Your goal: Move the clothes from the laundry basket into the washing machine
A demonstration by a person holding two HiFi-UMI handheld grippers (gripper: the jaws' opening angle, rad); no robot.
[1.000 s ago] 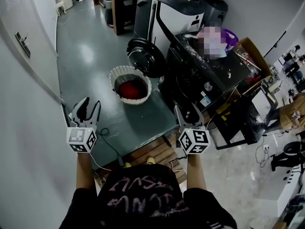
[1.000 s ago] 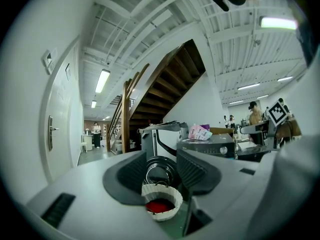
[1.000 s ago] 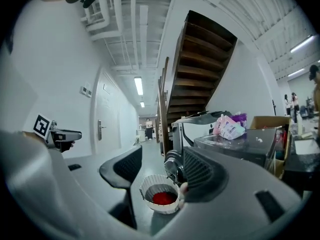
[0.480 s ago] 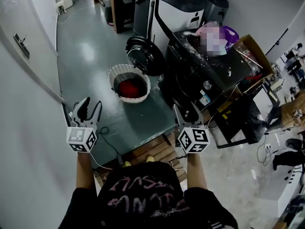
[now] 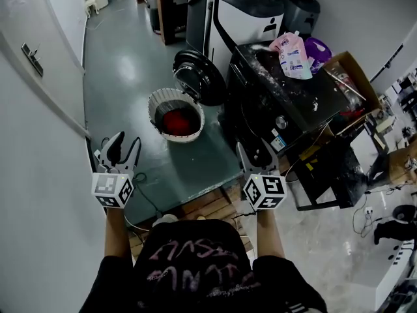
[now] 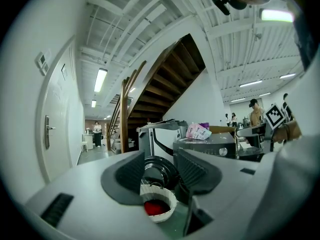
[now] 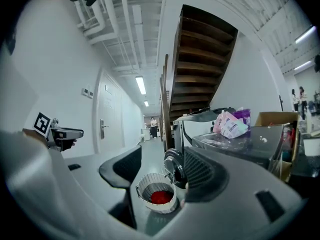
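Stage: approach, with no garment lifted yet. My left tool (image 5: 122, 147) stands part open with nothing in it. My right tool (image 5: 257, 154) is likewise part open and empty. Both point level and are well apart from the white laundry basket (image 5: 156, 103). The basket sits on the floor with red clothes (image 5: 180, 120) in its bottom, just beside the open round door (image 5: 199, 77) of the dark washing machine (image 5: 287, 103).

Next move, as I judge it: step closer, tip one tool down into the basket and close on the red cloth. Then carry the cloth right to the drum opening, which no view shows clearly.

Surface: glossy grey-green floor (image 5: 124, 77), with a cable (image 5: 146, 197) trailing near my feet.

Room: white wall with a door (image 6: 57, 134) at left and a wooden staircase (image 6: 172, 79) behind. A pink detergent pouch (image 5: 291, 56) lies on the machine's top, with a cardboard box (image 5: 345, 77) at right.
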